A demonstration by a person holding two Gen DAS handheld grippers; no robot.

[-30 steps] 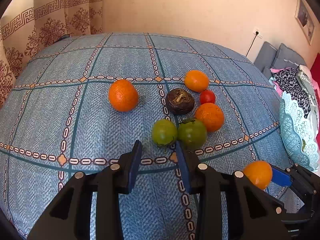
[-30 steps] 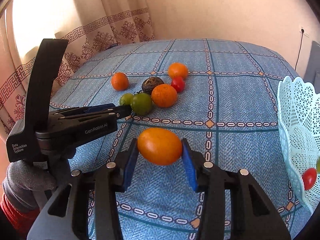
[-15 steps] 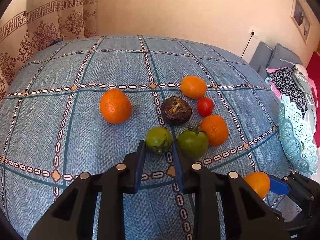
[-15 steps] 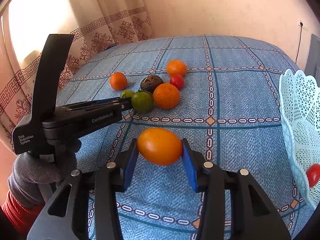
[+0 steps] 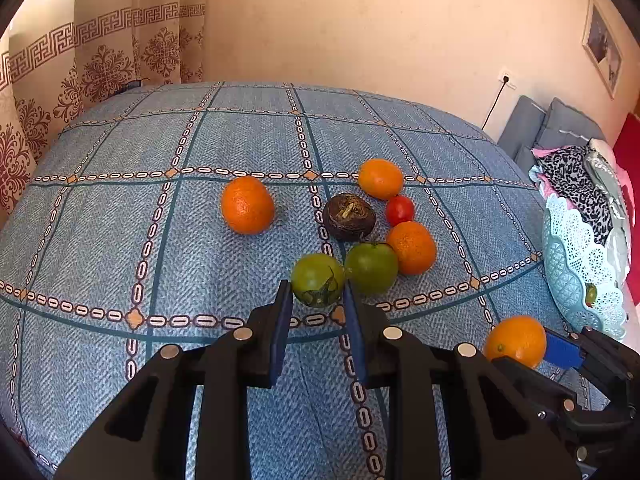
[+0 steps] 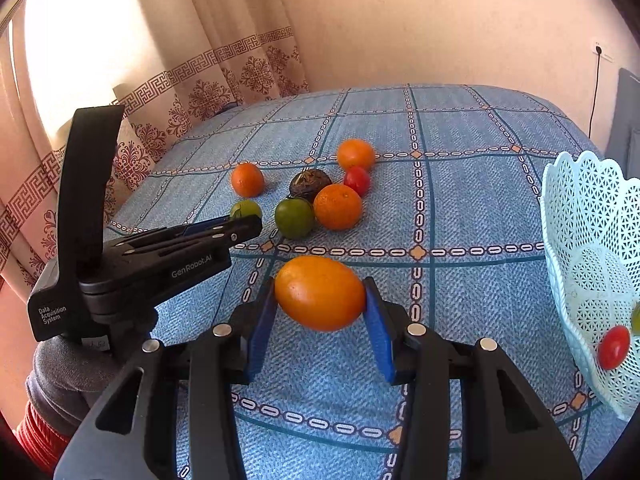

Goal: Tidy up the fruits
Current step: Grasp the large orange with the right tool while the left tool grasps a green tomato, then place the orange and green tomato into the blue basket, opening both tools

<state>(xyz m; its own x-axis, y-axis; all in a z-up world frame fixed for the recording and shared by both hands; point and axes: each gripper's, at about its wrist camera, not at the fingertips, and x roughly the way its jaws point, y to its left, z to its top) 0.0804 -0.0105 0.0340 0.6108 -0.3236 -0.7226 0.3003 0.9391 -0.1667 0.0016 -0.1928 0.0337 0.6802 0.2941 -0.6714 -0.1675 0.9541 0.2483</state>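
My right gripper [image 6: 320, 300] is shut on an orange [image 6: 320, 293] and holds it above the blue cloth; the same orange shows in the left wrist view [image 5: 516, 341]. My left gripper [image 5: 316, 300] is open, its fingertips on either side of a green tomato [image 5: 317, 279] that rests on the cloth. Next to it lie a second green tomato [image 5: 371, 267], several oranges [image 5: 247, 205], a small red tomato [image 5: 400, 210] and a dark brown fruit [image 5: 349, 217]. A pale blue lattice basket [image 6: 592, 272] stands at the right with a red tomato [image 6: 614, 347] inside.
The fruit lies on a blue checked tablecloth [image 5: 120, 240]. A patterned curtain [image 5: 100, 68] hangs behind at the left. Grey cushions and folded clothes [image 5: 576, 172] lie beyond the basket at the right.
My left gripper has moved forward until its fingertips flank the near green tomato. My right gripper keeps its hold on the orange and has drifted slightly.
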